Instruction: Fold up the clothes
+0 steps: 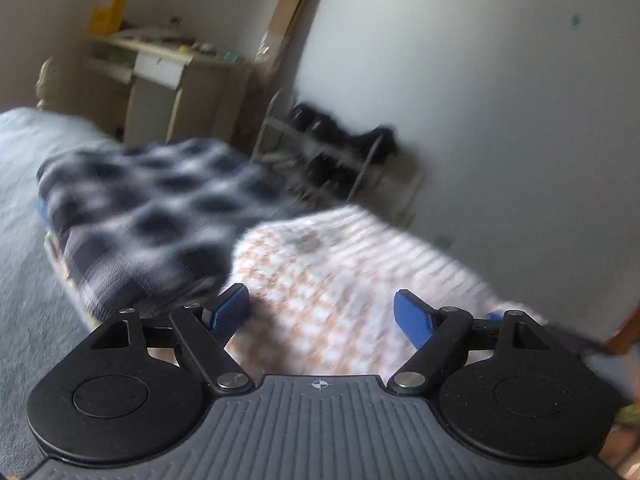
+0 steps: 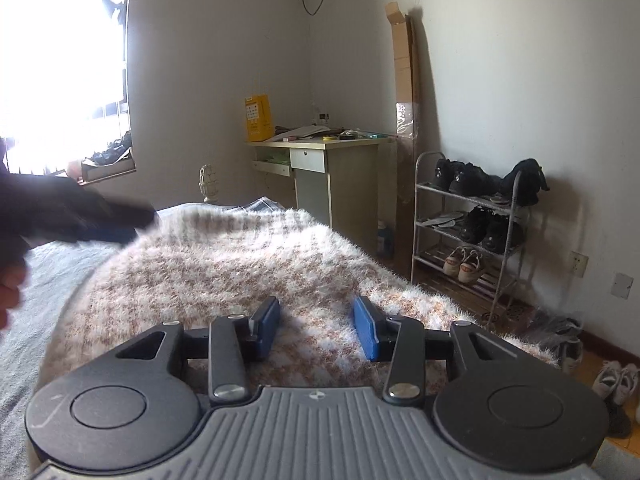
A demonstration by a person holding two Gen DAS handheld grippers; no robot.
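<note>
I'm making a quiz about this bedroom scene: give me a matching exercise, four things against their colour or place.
1 fuzzy sweater
2 checked garment
3 yellow box
4 shoe rack

A on the desk
B dark blue and white
C against the right wall
D white and orange-brown

Pairs: 1-D, 2-B, 3-A, 4-C

1. The left gripper (image 1: 322, 314) has its blue fingers (image 1: 228, 311) spread wide, nothing between them; it hovers over the fuzzy sweater (image 1: 320, 264), tilted, in a blurred view.
2. The right gripper (image 2: 316, 328) is level above the same sweater, jaws parted with a clear gap, gripping nothing.
3. Seen from the right wrist, a hand (image 2: 10, 288) shows at the sweater's left edge, below a blurred dark sleeve (image 2: 72, 212).
</note>
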